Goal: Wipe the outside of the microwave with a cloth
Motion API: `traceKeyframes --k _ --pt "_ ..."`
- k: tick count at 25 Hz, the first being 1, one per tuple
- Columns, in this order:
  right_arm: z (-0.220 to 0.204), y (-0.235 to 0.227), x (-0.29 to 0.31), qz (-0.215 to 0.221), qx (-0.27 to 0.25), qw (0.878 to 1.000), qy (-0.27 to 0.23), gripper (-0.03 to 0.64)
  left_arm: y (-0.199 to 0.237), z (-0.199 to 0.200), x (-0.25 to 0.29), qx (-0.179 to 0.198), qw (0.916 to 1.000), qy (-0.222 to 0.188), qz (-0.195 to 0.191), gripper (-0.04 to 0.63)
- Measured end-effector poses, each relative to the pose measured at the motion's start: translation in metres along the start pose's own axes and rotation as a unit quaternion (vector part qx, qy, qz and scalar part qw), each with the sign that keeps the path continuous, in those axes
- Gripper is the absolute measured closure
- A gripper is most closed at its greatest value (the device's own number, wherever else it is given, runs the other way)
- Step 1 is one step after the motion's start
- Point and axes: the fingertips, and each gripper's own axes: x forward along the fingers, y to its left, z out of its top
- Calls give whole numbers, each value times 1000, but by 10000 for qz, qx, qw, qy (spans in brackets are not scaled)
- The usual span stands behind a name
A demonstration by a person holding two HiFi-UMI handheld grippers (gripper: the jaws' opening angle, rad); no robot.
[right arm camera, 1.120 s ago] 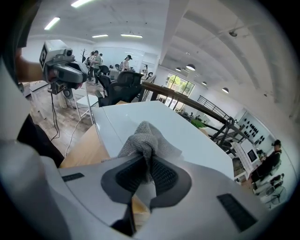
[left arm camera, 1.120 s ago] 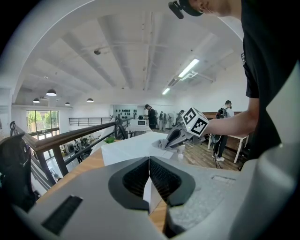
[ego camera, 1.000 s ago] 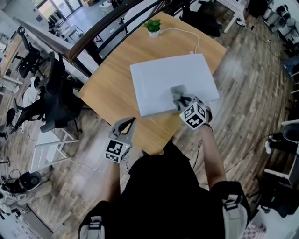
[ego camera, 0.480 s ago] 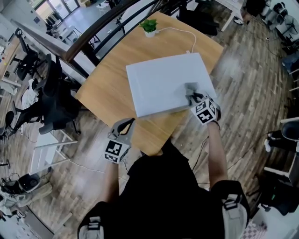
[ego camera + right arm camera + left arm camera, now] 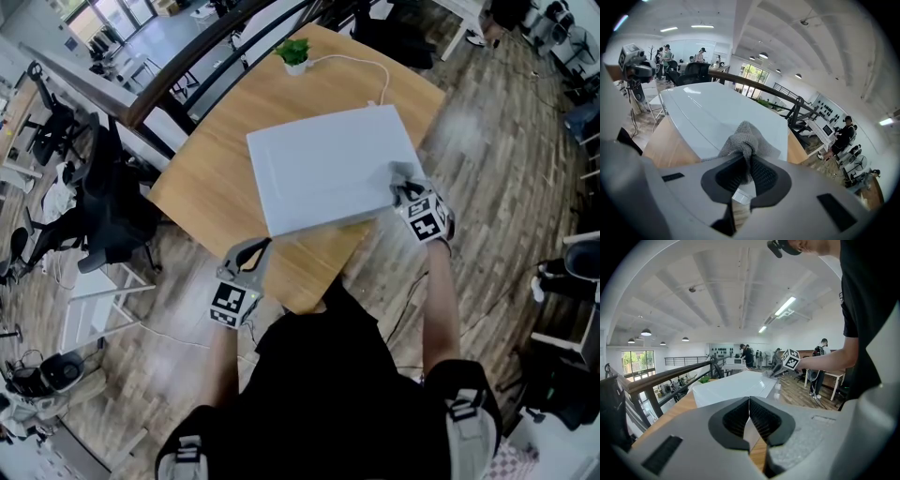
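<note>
right tool (image 5: 749, 171) clamped on cloth (image 5: 743, 136), pressing it to microwave (image 5: 319, 164) top to wipe; left tool (image 5: 749, 420) jaws together, empty, parked clear.

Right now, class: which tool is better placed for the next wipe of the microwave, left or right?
Right. The right tool grips the cloth on the microwave top; the left tool is shut, empty, near the table edge.

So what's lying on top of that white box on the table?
Only a grey cloth, near the near-right corner of the microwave, held between the fingers of the right gripper. The rest of the top is bare; the patch under the cloth is covered.
</note>
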Motion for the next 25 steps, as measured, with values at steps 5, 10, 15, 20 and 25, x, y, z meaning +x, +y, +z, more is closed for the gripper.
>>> traceKeyframes --k 5,10,15,20,25 --pt "-12 -20 -2 -220 14 9997 89 585 -3 -1 1 -63 9999 100 -1 592" --pt "-24 -37 -2 -368 71 9991 220 586 -2 -3 -1 -67 9999 70 60 592" --pt "-28 -46 3 -402 50 9986 331 585 -2 -3 0 -61 9999 15 105 592" --pt "-23 -52 8 -408 -60 9987 308 586 1 -4 -3 -100 9998 13 155 592" --pt "-15 -61 19 -363 -153 9987 313 588 5 -7 -6 -114 9996 5 240 592"
